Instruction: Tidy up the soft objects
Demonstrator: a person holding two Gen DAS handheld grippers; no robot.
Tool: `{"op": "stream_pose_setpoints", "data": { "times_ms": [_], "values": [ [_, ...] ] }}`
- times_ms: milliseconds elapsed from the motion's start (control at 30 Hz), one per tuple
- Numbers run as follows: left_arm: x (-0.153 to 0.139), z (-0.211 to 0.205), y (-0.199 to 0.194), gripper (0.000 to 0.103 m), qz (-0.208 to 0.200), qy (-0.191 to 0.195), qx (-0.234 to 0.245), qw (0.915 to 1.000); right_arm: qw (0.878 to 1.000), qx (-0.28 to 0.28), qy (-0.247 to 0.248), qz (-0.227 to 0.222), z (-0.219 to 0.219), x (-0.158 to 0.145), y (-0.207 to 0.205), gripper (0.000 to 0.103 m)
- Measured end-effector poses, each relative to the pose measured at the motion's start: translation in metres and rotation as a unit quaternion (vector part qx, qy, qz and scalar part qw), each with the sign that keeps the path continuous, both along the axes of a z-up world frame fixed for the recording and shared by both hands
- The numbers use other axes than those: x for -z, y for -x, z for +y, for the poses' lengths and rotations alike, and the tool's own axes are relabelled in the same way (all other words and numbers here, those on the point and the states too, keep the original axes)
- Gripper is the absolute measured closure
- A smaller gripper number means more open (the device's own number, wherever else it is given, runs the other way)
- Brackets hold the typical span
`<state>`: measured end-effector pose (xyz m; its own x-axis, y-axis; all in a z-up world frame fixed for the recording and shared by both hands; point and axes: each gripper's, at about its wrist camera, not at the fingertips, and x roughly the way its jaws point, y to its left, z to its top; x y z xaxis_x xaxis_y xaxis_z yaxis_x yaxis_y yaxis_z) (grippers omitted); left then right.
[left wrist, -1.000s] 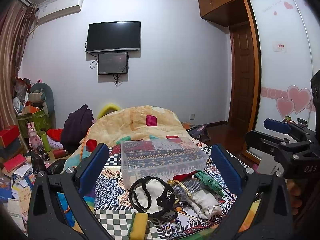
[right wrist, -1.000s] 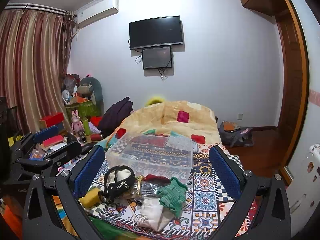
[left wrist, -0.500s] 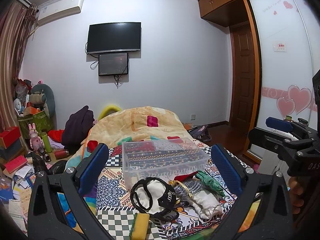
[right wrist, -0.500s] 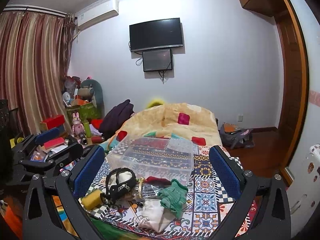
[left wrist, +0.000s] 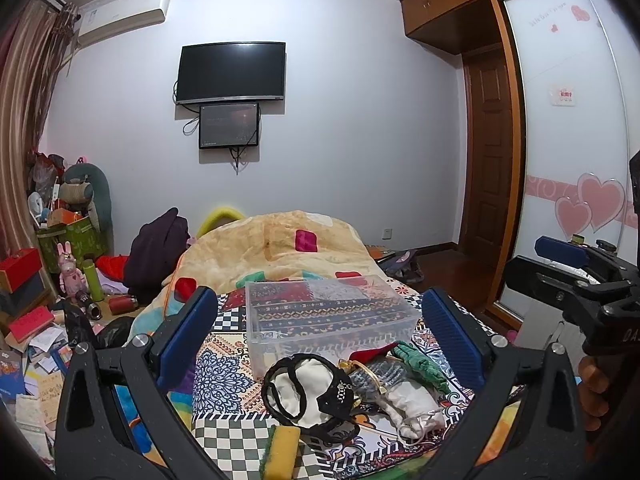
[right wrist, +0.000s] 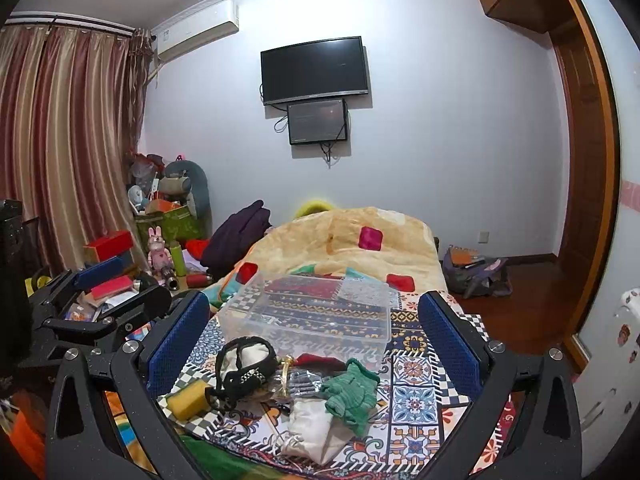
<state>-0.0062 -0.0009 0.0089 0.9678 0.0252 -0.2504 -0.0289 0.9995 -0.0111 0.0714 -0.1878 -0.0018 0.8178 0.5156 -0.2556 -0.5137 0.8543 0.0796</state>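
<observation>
A clear plastic bin [left wrist: 328,320] [right wrist: 308,314] sits on the patterned bedspread. In front of it lies a heap of soft items: a white and black pouch [left wrist: 308,390] [right wrist: 244,364], a green knit piece [left wrist: 418,364] [right wrist: 352,394], a white cloth [left wrist: 414,402] [right wrist: 312,426], a grey striped piece [left wrist: 378,374], a red item [left wrist: 370,354] and a yellow sponge [left wrist: 280,454] [right wrist: 188,398]. My left gripper [left wrist: 320,340] is open and empty above the heap. My right gripper [right wrist: 314,336] is open and empty too. Each shows at the edge of the other's view.
A beige blanket [left wrist: 280,248] covers the far bed. Clutter of boxes, bottles and a pink rabbit toy [left wrist: 70,268] fills the floor at left. A wardrobe with heart stickers [left wrist: 580,160] and a wooden door [left wrist: 488,152] stand at right.
Both views have shifted very slightly; the grippers stay open and the heap has not moved.
</observation>
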Motion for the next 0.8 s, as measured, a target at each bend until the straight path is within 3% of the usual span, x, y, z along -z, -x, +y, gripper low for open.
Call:
{"op": "stream_pose_setpoints", "data": {
  "times_ms": [800],
  "values": [
    [0.0048,0.0028,-0.0051,0.0,0.004,0.009,-0.004,0.9999,1.0,-0.003,-0.002,-0.003,0.001,-0.0017,0.0027,0.0]
  ]
}}
